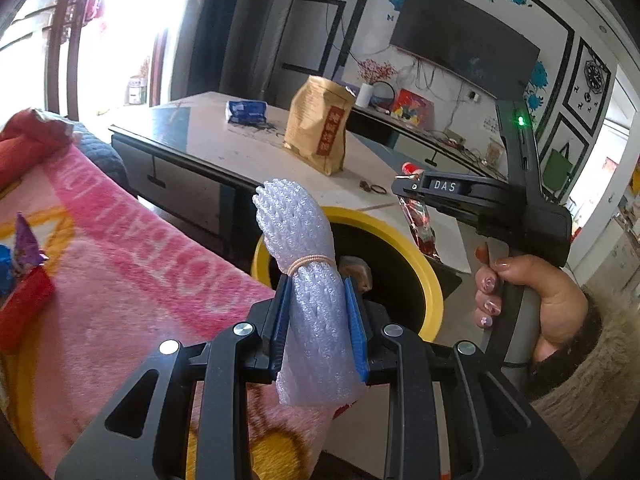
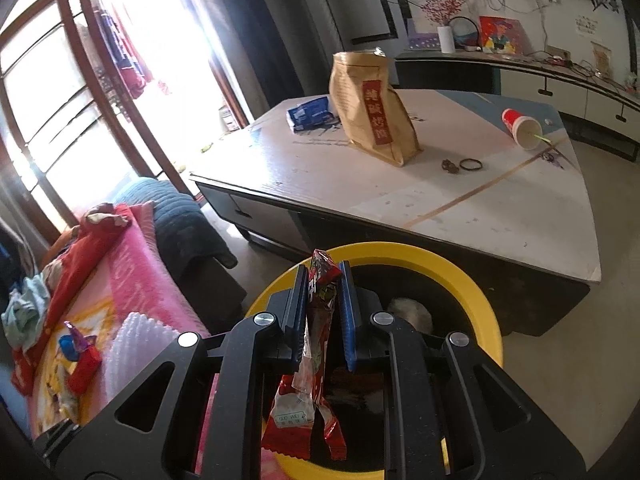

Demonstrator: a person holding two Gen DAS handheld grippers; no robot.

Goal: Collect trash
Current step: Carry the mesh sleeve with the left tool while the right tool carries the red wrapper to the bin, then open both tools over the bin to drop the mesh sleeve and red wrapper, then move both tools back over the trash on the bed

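Observation:
My left gripper (image 1: 318, 304) is shut on a white foam net sleeve (image 1: 308, 280) tied with a rubber band, held beside the rim of the yellow trash bin (image 1: 434, 296). My right gripper (image 2: 323, 312) is shut on a red snack wrapper (image 2: 316, 360) and holds it over the yellow trash bin (image 2: 486, 304), which has trash inside. In the left wrist view the right gripper (image 1: 404, 184) shows past the bin with the red wrapper (image 1: 420, 228) hanging down. The foam sleeve also shows in the right wrist view (image 2: 136, 344). More wrappers (image 1: 24, 280) lie on the pink blanket (image 1: 132, 264).
A low table (image 2: 440, 200) stands behind the bin with a brown paper bag (image 2: 372, 108), a blue packet (image 2: 310, 114), a tipped red cup (image 2: 520, 128) and a small ring (image 2: 470, 165). A sofa with blankets lies to the left. A TV cabinet stands at the far wall.

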